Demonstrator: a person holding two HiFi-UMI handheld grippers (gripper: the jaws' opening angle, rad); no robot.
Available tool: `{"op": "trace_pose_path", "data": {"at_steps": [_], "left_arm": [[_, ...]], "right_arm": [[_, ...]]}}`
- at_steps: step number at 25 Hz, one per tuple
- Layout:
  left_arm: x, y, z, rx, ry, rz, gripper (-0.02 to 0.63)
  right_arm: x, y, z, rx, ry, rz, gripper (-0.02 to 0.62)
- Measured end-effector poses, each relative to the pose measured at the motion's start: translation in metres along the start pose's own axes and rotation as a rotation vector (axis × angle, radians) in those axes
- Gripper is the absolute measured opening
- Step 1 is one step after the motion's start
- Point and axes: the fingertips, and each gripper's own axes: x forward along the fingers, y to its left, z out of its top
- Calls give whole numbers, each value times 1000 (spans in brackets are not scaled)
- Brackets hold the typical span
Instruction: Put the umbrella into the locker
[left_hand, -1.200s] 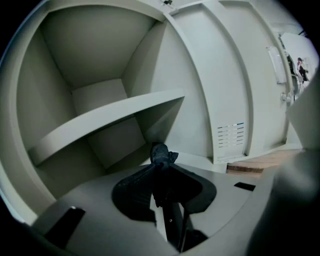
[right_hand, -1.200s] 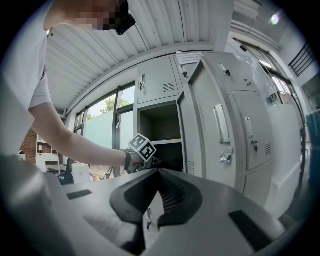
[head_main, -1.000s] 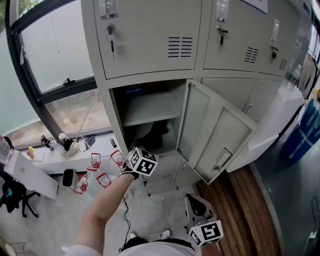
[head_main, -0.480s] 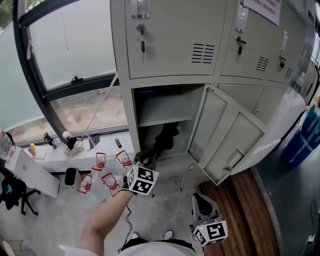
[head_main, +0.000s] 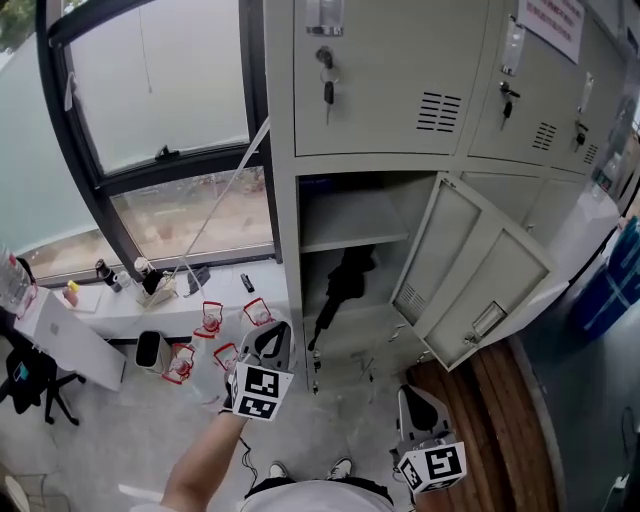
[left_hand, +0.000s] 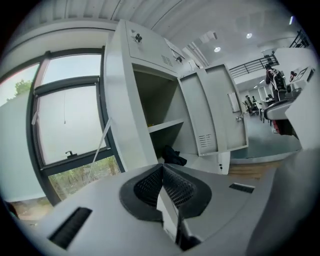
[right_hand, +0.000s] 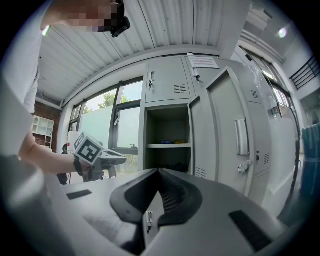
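umbrella leans steeply in locker, ahead-right of left gripper | both jaws closed, empty | right gripper nearer door

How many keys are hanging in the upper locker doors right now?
3: one key above the open locker, one on the next door right, one farthest right. Others may be out of view.

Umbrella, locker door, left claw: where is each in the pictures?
umbrella (head_main: 342, 280), head view, middle of its black body.
locker door (head_main: 482, 268), head view, bare inner panel of the open door.
left claw (head_main: 274, 332), head view, between its shut fingertips.
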Motion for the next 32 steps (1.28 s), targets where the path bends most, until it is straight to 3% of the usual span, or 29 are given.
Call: {"op": "trace_pose_path", "data": {"at_steps": [11,20,32], "left_arm": [[-61,23,-20,16,-21,53,21],[-93,29,-43,-93,-12,68,21],[-124,32,-56,-139,-16,73,21]], "right_arm": [[13,7,4,-17,0,9,15],[22,9,6,-15,9,-2,15],[32,4,5,-23,28,-37,15]]}}
